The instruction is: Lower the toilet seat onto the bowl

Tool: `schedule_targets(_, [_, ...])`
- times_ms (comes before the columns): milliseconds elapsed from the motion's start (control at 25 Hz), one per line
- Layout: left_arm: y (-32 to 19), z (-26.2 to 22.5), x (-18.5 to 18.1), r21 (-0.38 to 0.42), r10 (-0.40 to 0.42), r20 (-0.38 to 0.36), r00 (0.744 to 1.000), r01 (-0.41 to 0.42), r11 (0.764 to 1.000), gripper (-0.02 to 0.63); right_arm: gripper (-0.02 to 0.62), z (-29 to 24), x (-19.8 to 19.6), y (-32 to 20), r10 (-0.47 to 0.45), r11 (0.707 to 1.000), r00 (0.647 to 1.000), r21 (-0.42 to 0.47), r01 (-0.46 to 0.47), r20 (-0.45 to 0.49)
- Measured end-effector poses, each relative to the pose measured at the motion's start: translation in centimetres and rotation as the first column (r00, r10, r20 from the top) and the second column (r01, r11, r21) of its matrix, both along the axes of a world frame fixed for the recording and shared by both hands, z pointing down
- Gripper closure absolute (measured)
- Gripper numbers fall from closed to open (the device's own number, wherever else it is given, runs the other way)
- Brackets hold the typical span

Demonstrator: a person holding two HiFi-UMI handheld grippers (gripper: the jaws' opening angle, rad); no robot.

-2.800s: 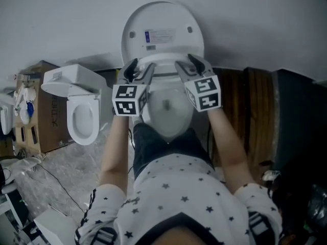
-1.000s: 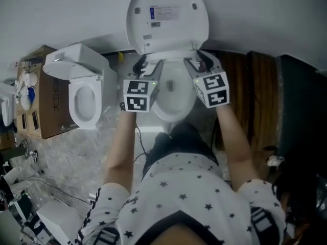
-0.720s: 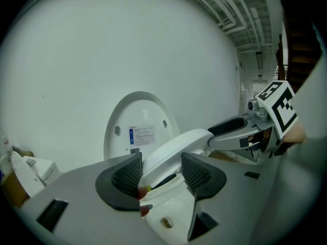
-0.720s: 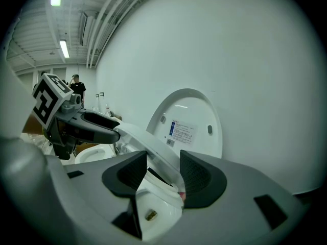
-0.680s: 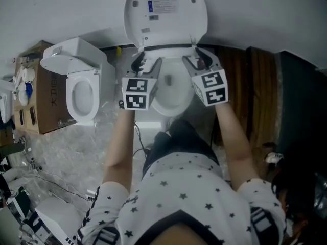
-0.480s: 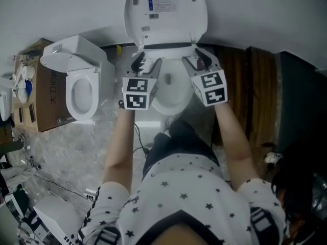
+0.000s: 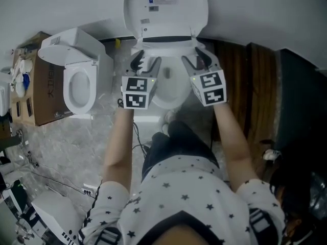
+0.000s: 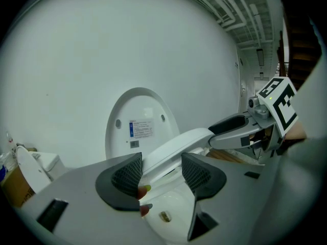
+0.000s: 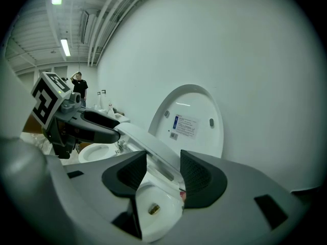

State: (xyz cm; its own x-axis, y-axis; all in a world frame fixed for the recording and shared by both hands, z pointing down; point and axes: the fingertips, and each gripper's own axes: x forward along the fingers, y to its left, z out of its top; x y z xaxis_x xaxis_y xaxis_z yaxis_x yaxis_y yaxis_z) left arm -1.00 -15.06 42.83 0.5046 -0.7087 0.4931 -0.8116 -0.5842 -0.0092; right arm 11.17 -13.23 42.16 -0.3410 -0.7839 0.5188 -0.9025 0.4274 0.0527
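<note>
Both sets of jaws are clamped on the toilet seat, one on each side: the left gripper has the left part of the rim, the right gripper the right part. In the left gripper view the white rim fills the gap between the dark ribbed pads of the left gripper, and it's the same with the right gripper in its own view. Biggest thing around is the plain pale wall behind it all. The lid stands up against that wall with a printed label on its inner face. The seat sits tilted, away from the lid and clearly above the bowl, so it isn't down on it yet; you can look under it into the bowl. Off to the left there's a second toilet with its seat flat, and beside that a cardboard box. Dark wood panelling runs down the right side. Smallest bit: a fingertip with a yellowish nail peeks out by the left gripper's pad.
</note>
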Motion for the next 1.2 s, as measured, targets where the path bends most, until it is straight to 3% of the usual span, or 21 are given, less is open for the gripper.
schedule_targets(1200, [6.5, 4.6, -0.8, -0.049, 0.018, 0.045, 0.999, -0.016, 0.999, 0.376, 0.384, 4.6, -0.9, 6.3, -0.026, 0.998, 0.997, -0.058, 0.022, -0.070])
